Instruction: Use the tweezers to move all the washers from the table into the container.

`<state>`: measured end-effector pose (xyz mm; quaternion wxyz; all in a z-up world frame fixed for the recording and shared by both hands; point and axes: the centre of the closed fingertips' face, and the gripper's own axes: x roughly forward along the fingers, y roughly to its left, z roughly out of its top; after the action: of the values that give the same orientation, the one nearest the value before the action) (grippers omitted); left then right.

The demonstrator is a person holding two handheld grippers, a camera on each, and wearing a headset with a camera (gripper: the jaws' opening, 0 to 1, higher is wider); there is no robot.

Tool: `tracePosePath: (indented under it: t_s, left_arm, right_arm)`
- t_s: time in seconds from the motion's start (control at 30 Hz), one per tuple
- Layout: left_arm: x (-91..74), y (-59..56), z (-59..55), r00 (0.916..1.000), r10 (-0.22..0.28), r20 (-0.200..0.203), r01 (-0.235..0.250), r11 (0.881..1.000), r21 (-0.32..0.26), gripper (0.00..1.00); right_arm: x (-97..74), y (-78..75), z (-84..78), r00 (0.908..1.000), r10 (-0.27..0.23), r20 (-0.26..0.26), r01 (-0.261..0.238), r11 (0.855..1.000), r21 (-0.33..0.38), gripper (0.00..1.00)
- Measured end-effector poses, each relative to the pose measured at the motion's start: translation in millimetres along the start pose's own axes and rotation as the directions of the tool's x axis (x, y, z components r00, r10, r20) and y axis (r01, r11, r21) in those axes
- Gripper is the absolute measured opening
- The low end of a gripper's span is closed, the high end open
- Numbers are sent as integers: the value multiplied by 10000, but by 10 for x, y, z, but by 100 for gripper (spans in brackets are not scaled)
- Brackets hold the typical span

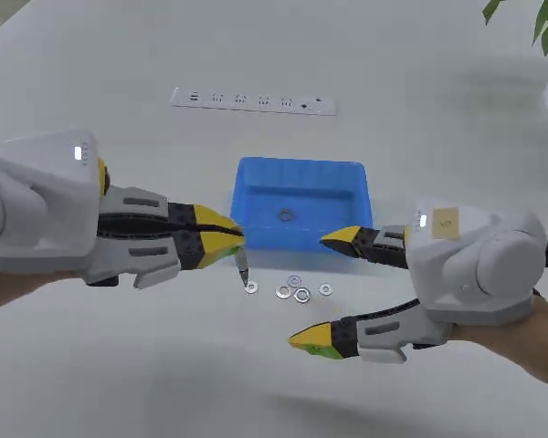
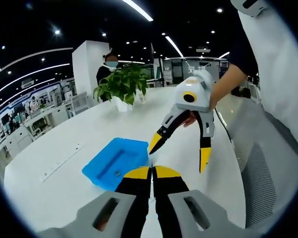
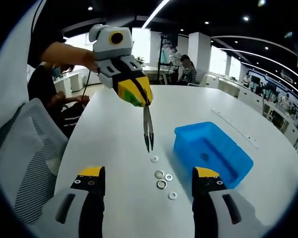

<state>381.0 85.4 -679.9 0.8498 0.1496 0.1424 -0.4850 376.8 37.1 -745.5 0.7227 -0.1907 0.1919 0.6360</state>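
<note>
The white table is broad and bare, with open room on every side of the work. The blue container sits mid-table. The left gripper has its jaws clamped together on the tweezers. The right gripper hangs with jaws wide apart, and its tan sticker is too blurred to read. A power strip lies beyond the container. The tweezer tips point down just beside five loose washers along the container's near edge. One washer lies inside.

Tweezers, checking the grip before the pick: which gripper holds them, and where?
The left gripper clamps the tweezers at their upper end; the right gripper is open, holding nothing.
</note>
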Motion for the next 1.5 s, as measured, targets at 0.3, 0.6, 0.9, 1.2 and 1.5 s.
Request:
tracePosePath:
  t_s: [0.3,0.6,0.9,1.2,1.5]
  left_arm:
    - [59,25,-68,10000,-66,-3,66,9997,-219,4]
    - [115,29,-104,9999,-146,-49,144,9995,-292,5]
    - [117,13,-124,9996,-261,-90,258,9991,-328,5]
    - [114,32,-129,9999,-150,28,151,9992,-357,5]
    - [135,14,-160,9995,-292,98,297,9983,-511,5]
  right_arm:
    - [-106,37,-173,9991,-430,-19,430,9957,816,74]
    - [-130,90,-287,9984,-423,-363,455,9948,916,80]
    - [-145,111,-354,9978,-427,-511,482,9926,1112,81]
    - [-145,104,-347,9980,-456,-445,512,9897,1334,80]
    - [-150,103,-368,9981,-442,-433,503,9869,1532,79]
